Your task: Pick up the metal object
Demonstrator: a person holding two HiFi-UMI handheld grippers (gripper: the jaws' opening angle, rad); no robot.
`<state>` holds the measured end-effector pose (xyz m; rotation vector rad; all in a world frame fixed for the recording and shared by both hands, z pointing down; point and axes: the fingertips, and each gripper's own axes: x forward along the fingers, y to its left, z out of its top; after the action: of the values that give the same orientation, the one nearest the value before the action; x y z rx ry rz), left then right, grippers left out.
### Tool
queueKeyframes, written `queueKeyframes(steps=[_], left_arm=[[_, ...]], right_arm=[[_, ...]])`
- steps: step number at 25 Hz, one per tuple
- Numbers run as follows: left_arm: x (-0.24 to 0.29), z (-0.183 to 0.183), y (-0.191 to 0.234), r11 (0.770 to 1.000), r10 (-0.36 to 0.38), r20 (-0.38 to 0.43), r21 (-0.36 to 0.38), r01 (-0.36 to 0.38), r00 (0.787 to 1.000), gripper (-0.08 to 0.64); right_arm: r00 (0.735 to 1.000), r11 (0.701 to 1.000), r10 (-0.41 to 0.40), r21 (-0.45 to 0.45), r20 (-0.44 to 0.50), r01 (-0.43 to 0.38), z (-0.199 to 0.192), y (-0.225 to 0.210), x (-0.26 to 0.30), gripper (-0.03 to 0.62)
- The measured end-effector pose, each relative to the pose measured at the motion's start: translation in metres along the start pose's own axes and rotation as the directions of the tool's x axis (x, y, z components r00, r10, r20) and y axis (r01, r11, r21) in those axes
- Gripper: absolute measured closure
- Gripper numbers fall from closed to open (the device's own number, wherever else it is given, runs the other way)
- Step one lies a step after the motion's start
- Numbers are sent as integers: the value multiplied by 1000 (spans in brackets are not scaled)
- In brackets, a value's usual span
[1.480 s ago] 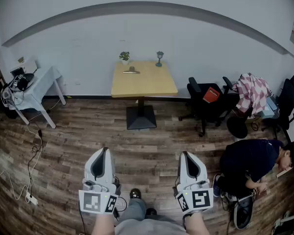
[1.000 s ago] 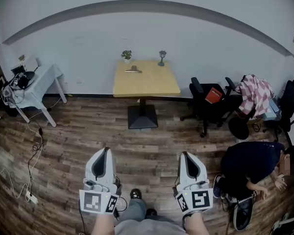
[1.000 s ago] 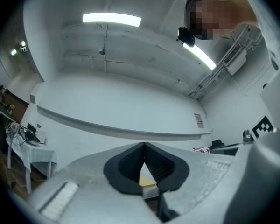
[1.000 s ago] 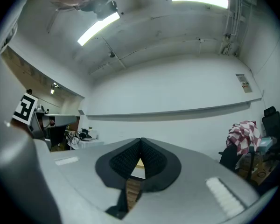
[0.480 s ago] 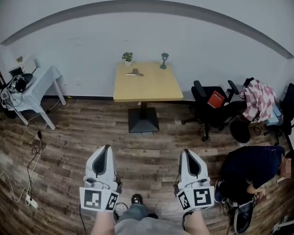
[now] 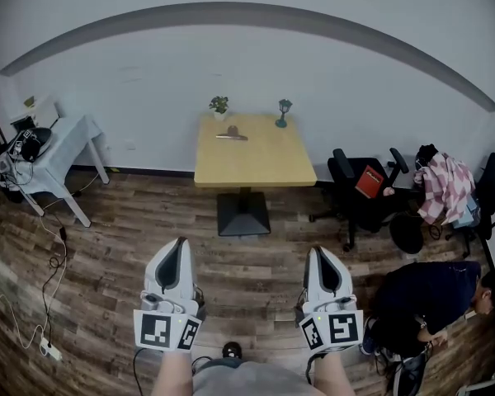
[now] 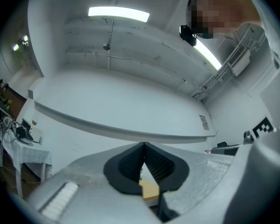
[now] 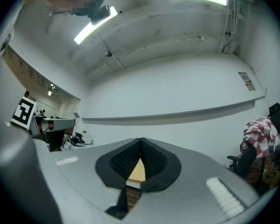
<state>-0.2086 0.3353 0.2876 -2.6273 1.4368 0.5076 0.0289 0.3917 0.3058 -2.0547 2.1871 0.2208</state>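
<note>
In the head view, we hold the left claw [image 6: 180,242] and the right claw [image 6: 318,251] low and near us, side by side over the wood floor [image 6: 256,250]. The metal object [image 6: 231,136] lies on the far left part of the desk [image 6: 252,165], well apart from both claws, with a potted plant [image 6: 219,105] and a small lamp [image 6: 283,112] at the far edge. An office chair [image 6: 363,190] stands right of the desk, and a person [image 6: 433,291] crouches at the near right.

In the left gripper view, the pads meet at the tips with nothing between them.

In the right gripper view, the pads likewise touch, holding nothing.
</note>
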Motion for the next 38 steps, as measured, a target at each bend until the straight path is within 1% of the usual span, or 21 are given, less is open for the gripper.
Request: queueKeyframes(steps=[6,9,14,18,23,28,32,38], left_arm=[[26,-6,33,1000,-10,-1,1,10,1000,558],[34,-13,46,1000,-13,-5,-14,12,1000,558],[49,-28,55,999,-20,-12,-37,19,1000,558],[68,-39,66,999,-1,-12,-44,0,1000,558],[95,-50,86,999,35,-17,-31,-36,999,558],[140,-55,97,998,52,4,-20,-52,999,558],[179,-59,97,998,64,19,-15,-64,998,558],[235,-67,92,997,73,17,34,-73,997,558]], right_arm=[[1000,1000,-10,3,12,10,-7,10,39,591],[1000,1000,-16,-2,9,16,-14,14,49,591],[999,999,-39,-9,-21,38,-25,8,64,591],[999,999,-42,-12,-30,42,-35,-3,86,591],[999,1000,-16,-2,-30,16,-46,-11,127,591],[1000,1000,18,-3,-9,-18,-47,-27,178,591],[999,999,36,4,8,-36,-45,-50,216,591],[998,998,55,8,34,-55,-42,-87,262,591]])
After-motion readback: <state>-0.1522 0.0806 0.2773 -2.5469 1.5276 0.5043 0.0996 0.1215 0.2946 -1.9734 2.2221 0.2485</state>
